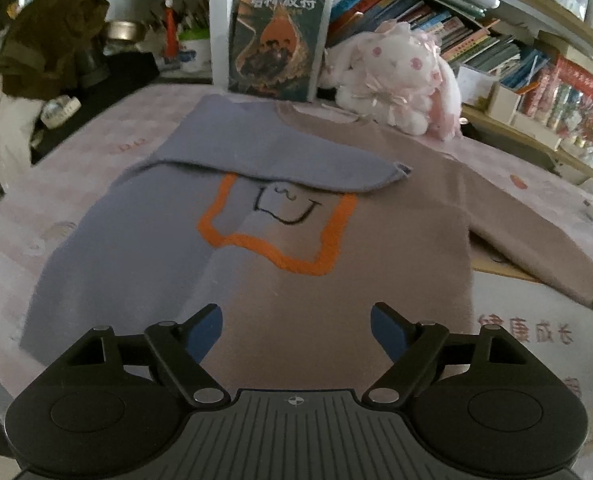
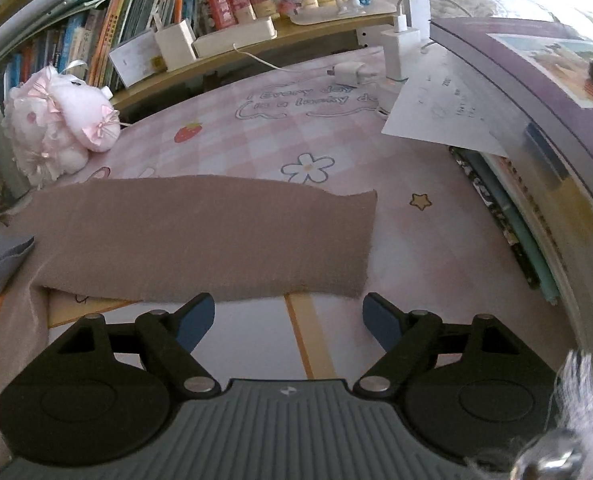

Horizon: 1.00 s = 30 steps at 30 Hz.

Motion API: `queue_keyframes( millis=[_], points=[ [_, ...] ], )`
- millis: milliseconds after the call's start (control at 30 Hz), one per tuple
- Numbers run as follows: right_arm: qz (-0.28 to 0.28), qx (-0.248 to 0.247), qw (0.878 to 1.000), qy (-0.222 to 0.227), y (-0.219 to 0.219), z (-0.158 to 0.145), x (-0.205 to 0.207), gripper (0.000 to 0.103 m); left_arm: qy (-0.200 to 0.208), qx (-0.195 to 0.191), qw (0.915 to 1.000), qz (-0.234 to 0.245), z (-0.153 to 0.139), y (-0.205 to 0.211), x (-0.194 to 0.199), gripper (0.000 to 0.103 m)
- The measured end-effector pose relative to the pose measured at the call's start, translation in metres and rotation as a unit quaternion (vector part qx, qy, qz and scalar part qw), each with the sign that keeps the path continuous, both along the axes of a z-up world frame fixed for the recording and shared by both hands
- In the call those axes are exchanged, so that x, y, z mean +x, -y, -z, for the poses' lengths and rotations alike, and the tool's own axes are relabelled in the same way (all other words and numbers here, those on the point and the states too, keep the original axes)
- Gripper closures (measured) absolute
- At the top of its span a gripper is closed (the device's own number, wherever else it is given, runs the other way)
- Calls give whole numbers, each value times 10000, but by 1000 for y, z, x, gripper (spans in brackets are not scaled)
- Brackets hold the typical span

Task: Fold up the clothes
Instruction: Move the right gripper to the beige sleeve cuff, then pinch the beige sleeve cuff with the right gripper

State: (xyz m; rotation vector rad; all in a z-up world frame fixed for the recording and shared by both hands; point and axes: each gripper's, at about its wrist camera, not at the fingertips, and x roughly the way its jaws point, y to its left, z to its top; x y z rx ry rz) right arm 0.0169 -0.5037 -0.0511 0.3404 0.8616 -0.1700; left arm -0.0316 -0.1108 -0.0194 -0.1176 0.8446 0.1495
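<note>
Left wrist view first: my left gripper point(image 1: 296, 330) hangs over the near hem of the sweater point(image 1: 336, 280), its blue fingers point(image 1: 206, 330) spread wide with nothing between them. I see the sweater lying flat on the pink checked tablecloth point(image 1: 136, 120), blue on its left half and dusty pink on its right, with an orange outline point(image 1: 280, 232) stitched across the chest. Its blue sleeve point(image 1: 280, 160) is folded across the chest and covers the top of that outline, the cuff ending just right of centre. Farther off, a picture book point(image 1: 280, 40) stands upright against a white post, and a white and pink plush rabbit point(image 1: 400, 80) sits just to its right, close to the sweater's collar. A bookshelf point(image 1: 456, 28) runs behind them. At far left a brown garment point(image 1: 52, 40) is heaped up.

From the right wrist view, my right gripper point(image 2: 288, 320) is also spread, empty, hovering just in front of the pink sleeve point(image 2: 200, 240), which lies stretched out to the right on the tablecloth with its cuff at the right end. I cannot tell whether the fingertips touch the cloth. Beyond the sleeve the tablecloth shows a flower, a star and a strawberry. A sheet of paper point(image 2: 436, 112) and a white charger point(image 2: 352, 74) lie at the far right.
</note>
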Motion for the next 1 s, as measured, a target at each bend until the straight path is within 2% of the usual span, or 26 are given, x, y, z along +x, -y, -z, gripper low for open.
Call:
queue_keyframes(
  millis=[233,400,467,567,667,800,933,1000],
  points=[
    [46,-46,9999,106,4,3,7,25,-95,74,9999,-5,0,2,3,19],
    [140,-26,9997,202,8,4,14,37,-139,85,9999,-22,1,3,3,19],
    [181,158,9993,288,11,4,18,45,-155,80,9998,-26,1,3,3,19],
    [274,581,9970,430,17,6,25,51,-172,95,9998,4,1,5,3,19],
    [332,1025,9927,549,21,6,31,52,-158,106,9998,29,1,6,3,19],
    [-7,1586,9856,580,14,6,36,52,-152,69,9999,-2,2,5,2,19],
    [-78,1574,9857,591,5,5,38,52,-102,56,9999,-36,2,4,1,19],
    [-56,1406,9880,631,5,2,39,59,-75,48,10000,-41,2,3,-1,19]
  ],
)
